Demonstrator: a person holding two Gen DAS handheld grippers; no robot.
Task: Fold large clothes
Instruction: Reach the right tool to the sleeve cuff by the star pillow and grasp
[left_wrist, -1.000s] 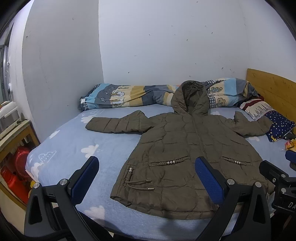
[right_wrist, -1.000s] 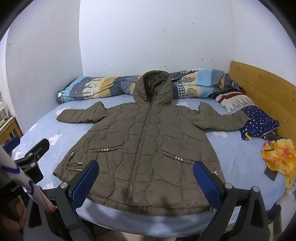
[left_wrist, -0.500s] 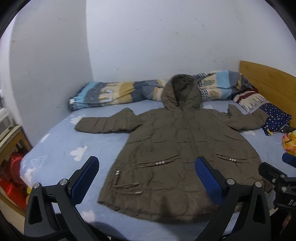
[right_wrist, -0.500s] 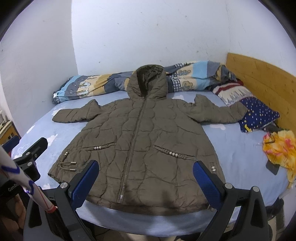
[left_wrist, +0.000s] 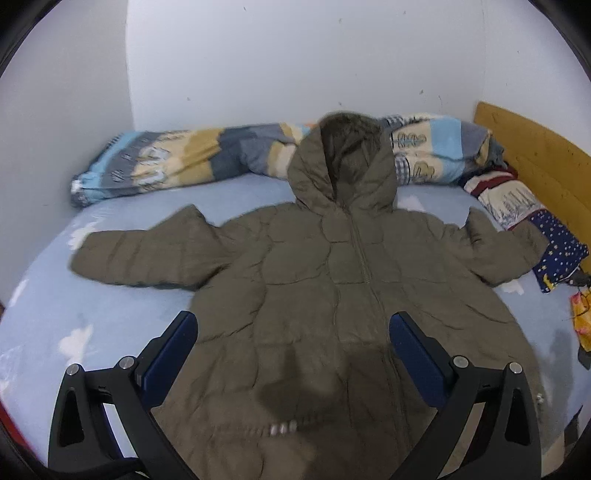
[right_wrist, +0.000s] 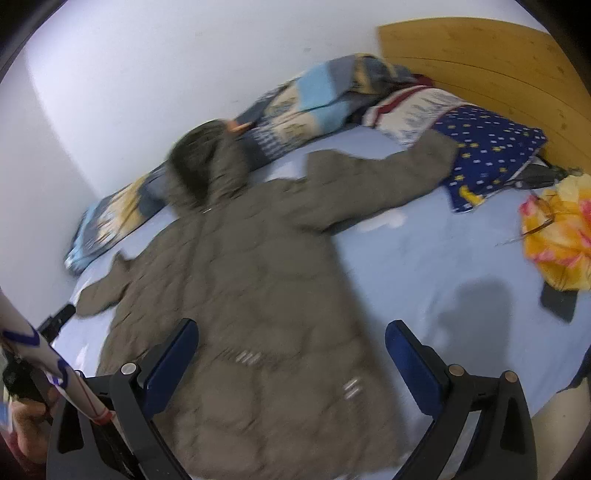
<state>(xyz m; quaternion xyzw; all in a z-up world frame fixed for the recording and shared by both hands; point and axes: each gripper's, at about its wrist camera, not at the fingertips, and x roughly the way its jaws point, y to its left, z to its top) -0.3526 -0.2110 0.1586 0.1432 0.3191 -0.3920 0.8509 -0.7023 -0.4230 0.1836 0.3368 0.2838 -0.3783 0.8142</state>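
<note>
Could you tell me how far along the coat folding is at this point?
Done: the olive hooded coat lies flat on the blue bed sheet, zipped, sleeves spread out. In hand: nothing; the left gripper and right gripper hang open above it. Left: every fold, as no sleeve or side is turned in yet.

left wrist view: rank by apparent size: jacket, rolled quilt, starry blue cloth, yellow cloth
1. Jacket, by far the largest, though nearest the camera.
2. Rolled quilt, partly hidden behind the hood.
3. Starry blue cloth.
4. Yellow cloth, cut off at the frame edge, so its rank is unsure.
</note>
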